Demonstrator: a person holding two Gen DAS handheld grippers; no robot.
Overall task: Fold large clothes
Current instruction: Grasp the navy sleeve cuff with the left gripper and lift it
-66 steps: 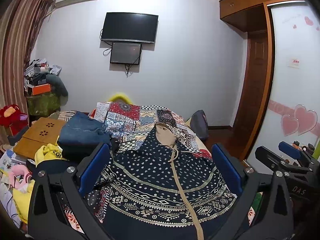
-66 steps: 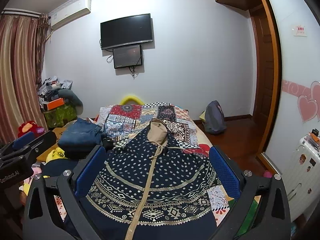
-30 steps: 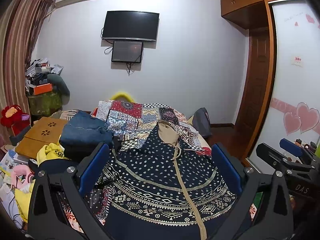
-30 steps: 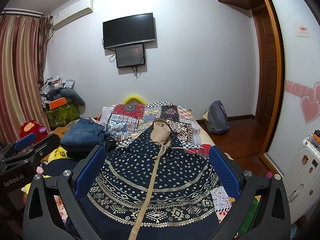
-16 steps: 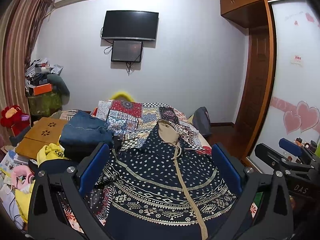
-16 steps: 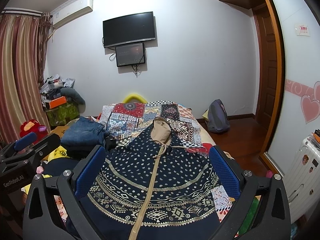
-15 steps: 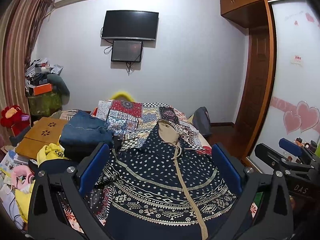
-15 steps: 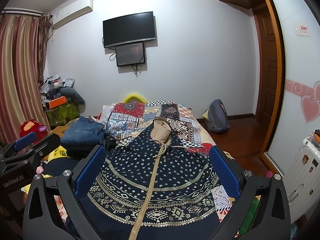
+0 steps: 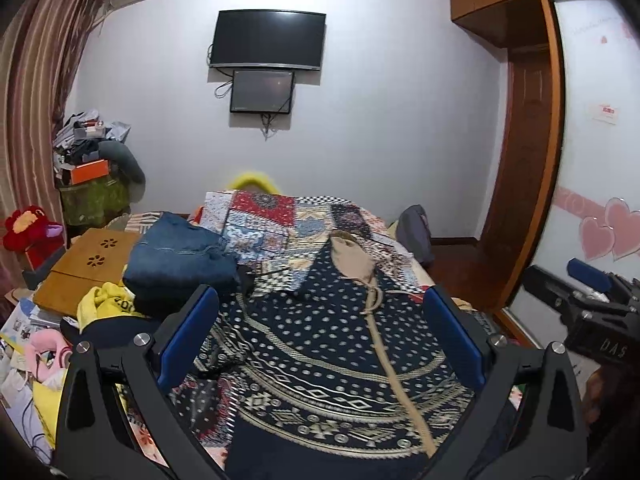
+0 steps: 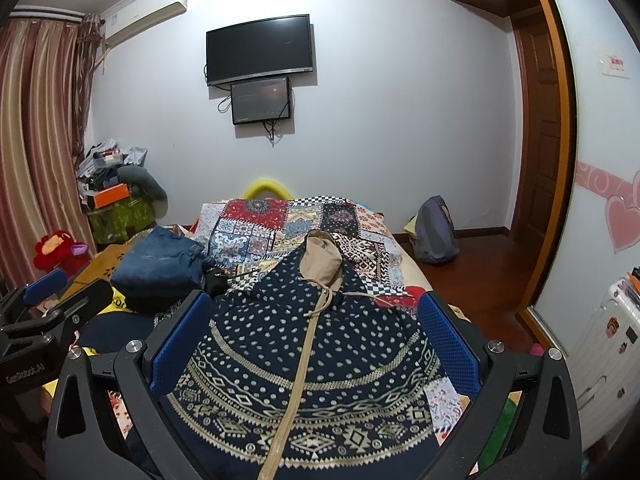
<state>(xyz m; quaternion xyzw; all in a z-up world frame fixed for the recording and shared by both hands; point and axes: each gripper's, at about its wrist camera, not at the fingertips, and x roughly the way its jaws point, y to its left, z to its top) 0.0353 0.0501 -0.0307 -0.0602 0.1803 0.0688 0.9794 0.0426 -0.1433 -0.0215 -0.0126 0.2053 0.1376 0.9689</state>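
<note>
Both the left gripper (image 9: pixel 320 340) and right gripper (image 10: pixel 314 340) gaped wide, holding nothing, above the spread navy patterned garment (image 10: pixel 312 364). A fold might have snagged the loose drawstring (image 10: pixel 322 300) or dragged the patchwork cover (image 10: pixel 280 224) beneath.

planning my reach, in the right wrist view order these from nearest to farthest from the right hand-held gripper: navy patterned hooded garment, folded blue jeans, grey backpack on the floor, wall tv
1. Navy patterned hooded garment: between the right hand-held gripper fingers, on the bed.
2. Folded blue jeans: left, mid-bed.
3. Grey backpack: right, on the floor by the far wall.
4. Black wall tv: high on the far wall.
</note>
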